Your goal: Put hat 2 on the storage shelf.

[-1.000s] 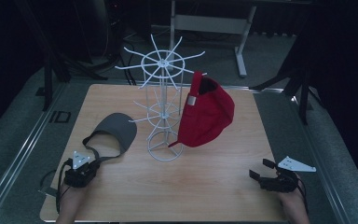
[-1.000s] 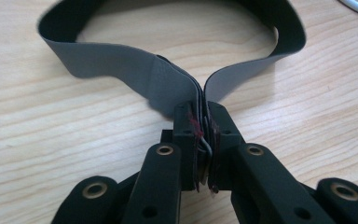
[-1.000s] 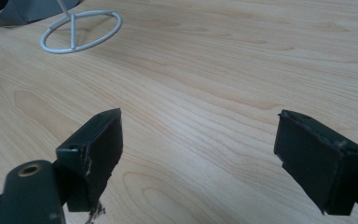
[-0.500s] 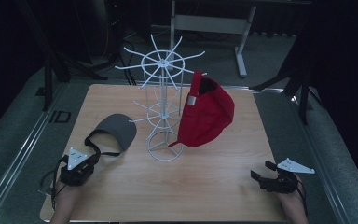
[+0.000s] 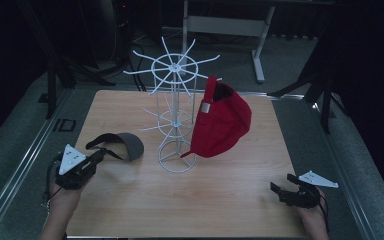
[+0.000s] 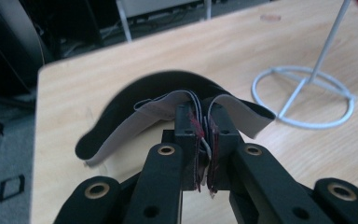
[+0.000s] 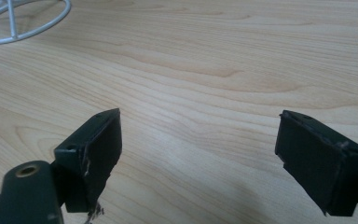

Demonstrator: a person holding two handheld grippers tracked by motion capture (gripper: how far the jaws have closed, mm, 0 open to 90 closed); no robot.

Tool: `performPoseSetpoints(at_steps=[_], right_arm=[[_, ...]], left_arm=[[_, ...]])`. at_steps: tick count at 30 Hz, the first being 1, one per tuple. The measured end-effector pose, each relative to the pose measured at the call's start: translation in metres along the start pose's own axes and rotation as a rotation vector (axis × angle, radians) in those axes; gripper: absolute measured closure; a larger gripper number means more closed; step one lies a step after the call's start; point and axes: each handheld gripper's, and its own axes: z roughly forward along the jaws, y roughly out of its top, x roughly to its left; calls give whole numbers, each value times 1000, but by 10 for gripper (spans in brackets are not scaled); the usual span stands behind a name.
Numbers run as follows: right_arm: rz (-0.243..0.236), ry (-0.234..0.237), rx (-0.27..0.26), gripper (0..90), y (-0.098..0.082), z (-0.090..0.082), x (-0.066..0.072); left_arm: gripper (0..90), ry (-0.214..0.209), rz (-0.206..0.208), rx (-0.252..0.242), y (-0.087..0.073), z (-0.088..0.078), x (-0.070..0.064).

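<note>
Hanging job reads half done: red cap (image 5: pixel 221 120) already on the rack (image 5: pixel 176 120), centre frame. Left gripper (image 5: pixel 92 159), lower left, jaws clamped on the grey visor's (image 5: pixel 122 145) strap (image 6: pixel 205 122), brim hanging off the table (image 5: pixel 130 210). Right gripper (image 5: pixel 279 190), lower right, jaws wide apart, idle. Left to do: carry visor to a free arm of the rack.

visor (image 5: pixel 122 145) left of rack (image 5: pixel 176 120) | cap (image 5: pixel 222 120) on rack
</note>
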Motion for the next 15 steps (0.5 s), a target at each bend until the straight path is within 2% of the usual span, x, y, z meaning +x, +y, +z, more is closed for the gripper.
performPoseSetpoints(at_steps=[2,5,6,7,11,13,14,15], right_arm=[[6,8,0,145,-1,0,0],[3,11,5,145,-2,0,0],[3,13,6,145,-2,0,0],[3,13,6,145,-2,0,0],[3,22,4,145,-2,1,0],[3,25,4,145,-2,1,0],[3,28,4,145,-1,1,0],[2,30,4,145,-1,1,0]], left_arm=[[855,-13,17,-25,13,-6,2],[855,-21,32,-41,21,-12,1],[855,-37,41,-65,29,-19,0],[855,-37,41,-65,29,-19,0],[855,-102,39,-120,39,-30,4],[855,-112,43,-127,41,-32,5],[855,-139,55,-149,45,-37,7],[855,-139,55,-149,45,-37,7]])
